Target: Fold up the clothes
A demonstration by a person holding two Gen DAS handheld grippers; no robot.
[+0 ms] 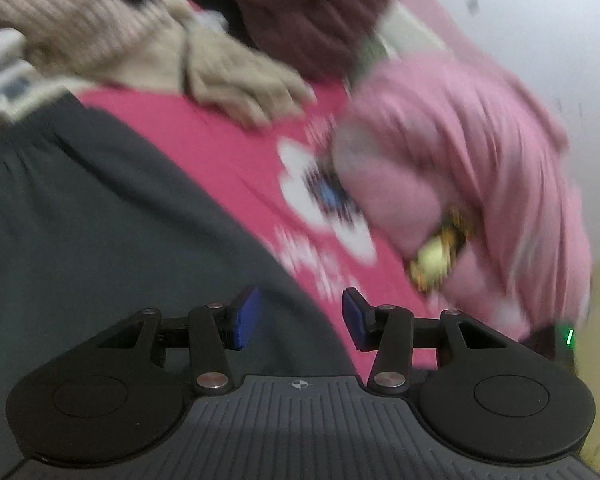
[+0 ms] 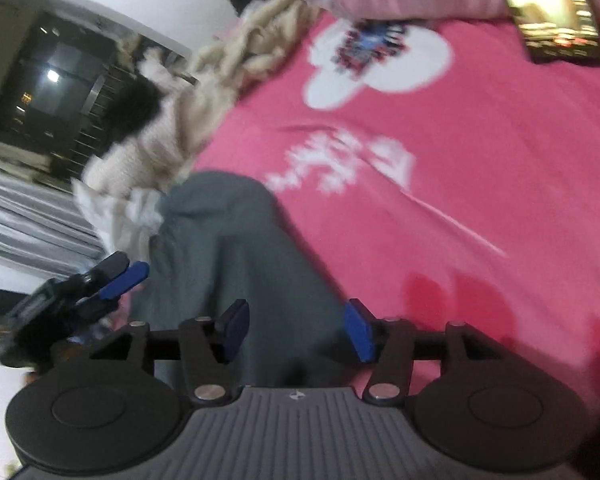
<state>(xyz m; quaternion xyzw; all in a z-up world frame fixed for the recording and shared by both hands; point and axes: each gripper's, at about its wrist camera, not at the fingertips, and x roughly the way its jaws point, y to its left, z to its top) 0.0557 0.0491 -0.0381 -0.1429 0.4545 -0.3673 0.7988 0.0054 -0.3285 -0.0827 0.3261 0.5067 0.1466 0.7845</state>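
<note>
Both pairs of jaws stand spread with nothing between their blue pads, left gripper (image 1: 300, 322) and right gripper (image 2: 298, 330) alike.
Beneath them a dark grey garment (image 1: 100, 216) lies on a bright pink sheet (image 2: 440, 200) printed with white shapes. Beige knitwear (image 1: 100, 36) is heaped just beyond it, a pale pink pillow (image 1: 480, 160) farther off; motion blur smears both views.

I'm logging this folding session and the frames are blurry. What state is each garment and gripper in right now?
left gripper: open, nothing between its pads.
right gripper: open, empty, above the grey cloth.
grey garment: lying on the pink sheet, not gripped; fold state unclear.
beige knit: crumpled, unfolded.
maroon garment: bunched in the pile.
light pink garment: heaped, rumpled.
pink sheet: spread flat.
</note>
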